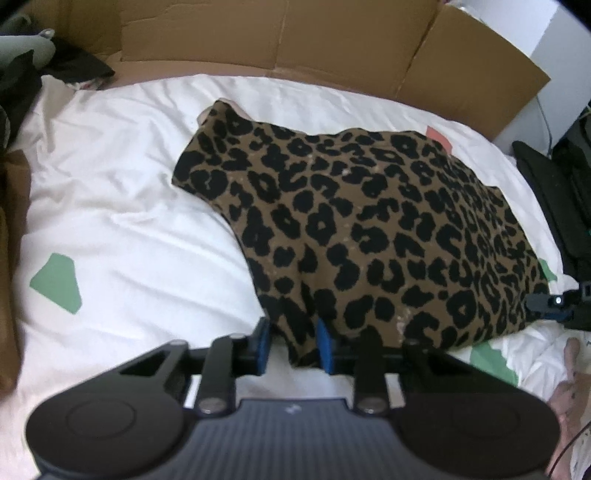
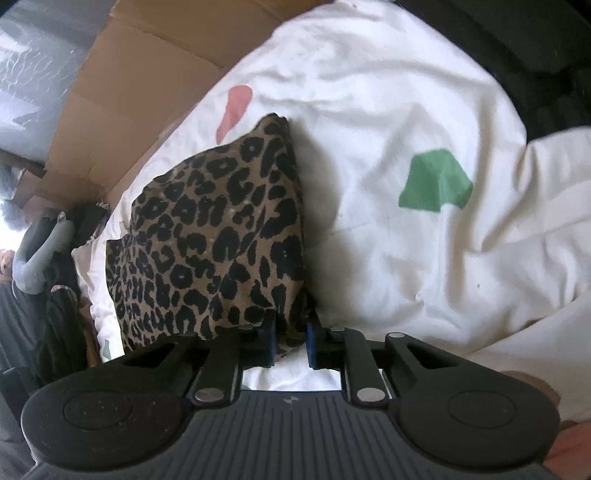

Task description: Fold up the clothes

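A leopard-print garment (image 1: 369, 229) lies spread on a white bed sheet (image 1: 129, 221). In the left wrist view its near left corner sits between the blue pads of my left gripper (image 1: 293, 345), which is shut on it. In the right wrist view the garment (image 2: 214, 240) bunches up, and its near edge is pinched between the pads of my right gripper (image 2: 291, 343). That right gripper (image 1: 550, 301) also shows at the garment's right edge in the left wrist view. Both corners are lifted slightly off the sheet.
The sheet carries green patches (image 2: 436, 181) and a pink one (image 2: 236, 107). Flattened cardboard (image 1: 295, 33) stands behind the bed. Dark clothes (image 1: 22, 81) are piled at the far left, and black gear (image 1: 569, 192) sits off the right side.
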